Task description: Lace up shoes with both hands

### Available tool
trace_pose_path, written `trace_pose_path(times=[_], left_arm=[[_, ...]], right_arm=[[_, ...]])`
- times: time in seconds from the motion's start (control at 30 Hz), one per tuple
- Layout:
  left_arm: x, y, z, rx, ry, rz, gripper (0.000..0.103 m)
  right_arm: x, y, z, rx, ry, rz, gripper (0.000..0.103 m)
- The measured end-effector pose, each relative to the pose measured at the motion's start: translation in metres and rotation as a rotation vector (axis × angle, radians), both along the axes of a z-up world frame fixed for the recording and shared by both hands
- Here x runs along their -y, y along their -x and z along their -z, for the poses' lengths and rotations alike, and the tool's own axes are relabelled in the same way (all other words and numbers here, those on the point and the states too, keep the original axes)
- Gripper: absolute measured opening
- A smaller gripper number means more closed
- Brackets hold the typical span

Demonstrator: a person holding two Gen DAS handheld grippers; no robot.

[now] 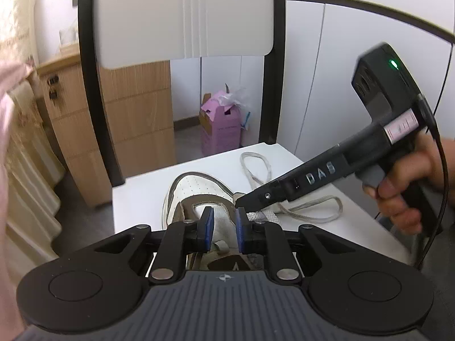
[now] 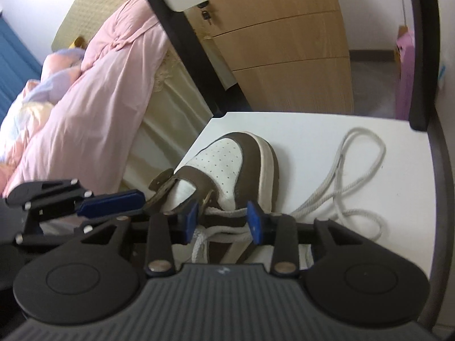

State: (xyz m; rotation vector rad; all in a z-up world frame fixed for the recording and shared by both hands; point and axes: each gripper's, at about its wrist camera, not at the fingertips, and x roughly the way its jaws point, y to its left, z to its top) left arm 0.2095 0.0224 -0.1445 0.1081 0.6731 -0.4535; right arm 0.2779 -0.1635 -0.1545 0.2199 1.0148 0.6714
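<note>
Blue pads of the right gripper (image 2: 222,218) sit closest, a small gap between them, with a strand of the white lace (image 2: 227,212) running across that gap at the shoe's eyelets; they do not look squeezed on it, and I can't be sure they touch it.

From there the brown and white shoe (image 2: 227,159) stretches away, toe pointing to the back of the white chair seat (image 2: 398,170), heel end under the tools; its long line runs almost straight ahead of both grippers. Most of the lace lies loose in loops on the seat, to the right of the shoe.

Over on the other side, the left gripper (image 1: 223,224) hangs over the tongue, its pads partly apart and holding nothing. In the left wrist view the right gripper's tip comes in from the right and meets the lace by the right row of holes, so the right hand (image 1: 406,196) is the nearer one to the lace.

Beyond the chair stand a wooden drawer cabinet (image 2: 284,42), a pink box (image 1: 220,125) on the floor, and a bed with a pink blanket (image 2: 99,99).
</note>
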Motion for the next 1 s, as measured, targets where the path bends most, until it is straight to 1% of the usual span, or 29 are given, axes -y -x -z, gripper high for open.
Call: trace_pose_path(times=[0.07, 0.1, 0.17, 0.23, 0.37, 0.43, 0.6, 0.67, 0.7, 0.73, 0.77, 0.87, 0.97, 1.0], left_arm=[[-0.002, -0.004, 0.001, -0.024, 0.015, -0.006, 0.018], [-0.002, -0.006, 0.002, -0.032, 0.017, -0.009, 0.015], [0.0, -0.008, 0.004, -0.037, 0.004, -0.008, 0.012], [0.003, -0.008, 0.006, -0.045, -0.007, -0.005, 0.009], [0.011, -0.009, 0.011, -0.055, -0.033, 0.009, 0.009], [0.014, -0.01, 0.013, -0.055, -0.047, 0.013, 0.009], [0.016, -0.012, 0.015, -0.063, -0.044, 0.004, 0.009], [0.017, -0.012, 0.016, -0.063, -0.047, 0.005, 0.009], [0.018, -0.012, 0.016, -0.062, -0.047, 0.005, 0.009], [0.018, -0.011, 0.016, -0.061, -0.046, 0.006, 0.009], [0.017, -0.011, 0.016, -0.061, -0.046, 0.006, 0.009], [0.018, -0.01, 0.016, -0.054, -0.05, 0.008, 0.009], [0.018, -0.009, 0.016, -0.049, -0.048, 0.009, 0.009], [0.017, -0.009, 0.016, -0.047, -0.049, 0.009, 0.009]], right_arm=[[0.003, 0.002, 0.003, 0.01, -0.006, -0.013, 0.039], [0.002, 0.0, 0.006, 0.004, -0.017, -0.011, 0.039], [0.001, -0.005, 0.013, -0.009, -0.039, -0.008, 0.041], [0.005, -0.005, 0.014, -0.011, -0.042, -0.009, 0.043], [0.013, -0.003, 0.015, -0.026, -0.055, -0.007, 0.044], [0.026, -0.001, 0.014, -0.05, -0.109, 0.032, 0.045], [0.057, 0.005, 0.011, -0.11, -0.245, 0.132, 0.047], [0.069, 0.007, 0.01, -0.134, -0.299, 0.172, 0.044], [0.076, 0.008, 0.009, -0.146, -0.326, 0.192, 0.039], [0.079, 0.008, 0.012, -0.178, -0.366, 0.196, 0.033], [0.081, 0.008, 0.015, -0.21, -0.406, 0.2, 0.032], [0.07, 0.004, 0.028, -0.307, -0.446, 0.154, 0.03], [0.057, 0.001, 0.043, -0.407, -0.467, 0.137, 0.028], [0.055, 0.001, 0.046, -0.424, -0.467, 0.139, 0.02]])
